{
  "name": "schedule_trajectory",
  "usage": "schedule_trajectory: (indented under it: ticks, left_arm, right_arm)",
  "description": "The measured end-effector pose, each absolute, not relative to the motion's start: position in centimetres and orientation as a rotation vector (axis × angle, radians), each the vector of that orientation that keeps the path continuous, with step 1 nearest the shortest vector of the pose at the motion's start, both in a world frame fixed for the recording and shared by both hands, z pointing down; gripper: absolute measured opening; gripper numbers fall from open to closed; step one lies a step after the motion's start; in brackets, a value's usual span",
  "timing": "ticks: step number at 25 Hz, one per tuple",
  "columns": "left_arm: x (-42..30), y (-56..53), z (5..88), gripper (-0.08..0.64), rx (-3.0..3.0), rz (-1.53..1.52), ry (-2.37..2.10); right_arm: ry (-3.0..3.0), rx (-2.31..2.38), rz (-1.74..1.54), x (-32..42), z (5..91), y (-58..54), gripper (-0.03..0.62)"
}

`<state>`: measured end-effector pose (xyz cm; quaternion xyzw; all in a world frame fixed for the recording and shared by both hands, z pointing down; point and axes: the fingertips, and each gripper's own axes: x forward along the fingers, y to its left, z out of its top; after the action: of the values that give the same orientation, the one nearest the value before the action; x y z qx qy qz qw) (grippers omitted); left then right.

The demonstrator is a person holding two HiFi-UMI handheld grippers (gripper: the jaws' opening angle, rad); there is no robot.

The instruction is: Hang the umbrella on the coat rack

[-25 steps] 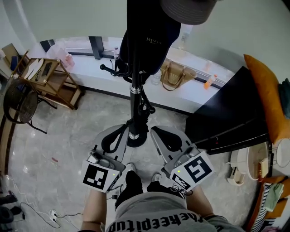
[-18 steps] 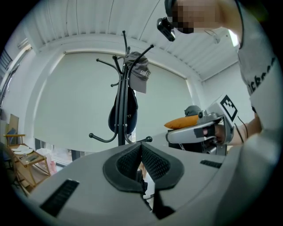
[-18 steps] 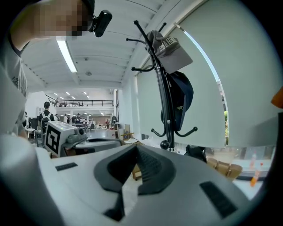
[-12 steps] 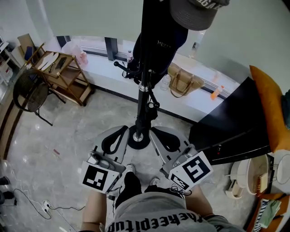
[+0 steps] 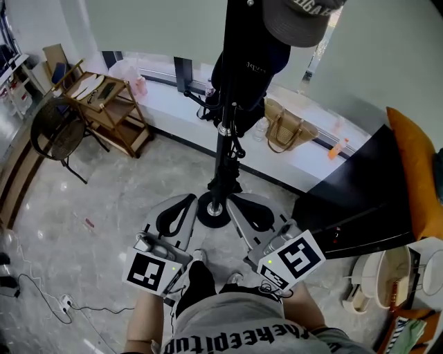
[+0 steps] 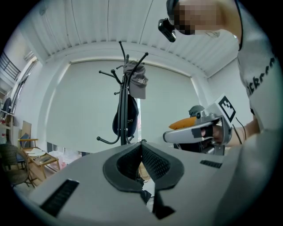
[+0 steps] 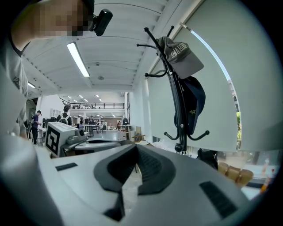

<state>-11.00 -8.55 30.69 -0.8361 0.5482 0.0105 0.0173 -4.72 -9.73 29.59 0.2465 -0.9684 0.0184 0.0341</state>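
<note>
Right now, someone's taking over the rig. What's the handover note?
Grippers: left hand-held gripper shut, empty; right hand-held gripper shut, empty.
Things: rack stands on the floor straight ahead, with a cap and a dark item hung on it; several hooks are free.
Done: unconfirmed. I can make out no umbrella in any view, and can't tell whether the dark item is it.
Left: probably find the umbrella, then hang it on a free hook.

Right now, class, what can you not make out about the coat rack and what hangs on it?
Coat rack top: head view, cut off by the upper edge, behind the grey cap.
Dark hanging item: umbrella or bag, no view settles it; its print is too small.
Distant people: right gripper view, too small.
</note>
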Motion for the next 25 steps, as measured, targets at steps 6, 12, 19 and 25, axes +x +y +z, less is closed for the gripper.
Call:
schedule_trajectory:
  ticks: [6,12,19,25]
  left_arm:
    - [-10.7,-8.2,30.4,0.015,-2.581,0.038,1.708]
    - [-10.8,-8.5,29.9,0.015,-2.574,0.047,1.702]
    - [-10.6,-8.8,29.9,0.015,-2.582,0.041,1.681]
    - [-10.8,-9.3,29.7,0.015,-2.589,0.037,1.668]
  right_arm:
    - [-2.988,0.765,0.048,-4.2,29.4,-9.6,0.012]
    - [-2.992,0.767,0.042,-4.3,29.1,-9.8,0.011]
    - [-2.989,0.783,0.036,-4.2,29.0,-10.1,0.012]
    - [-2.987,0.79,0.033,-4.5,28.9,-10.5,0.011]
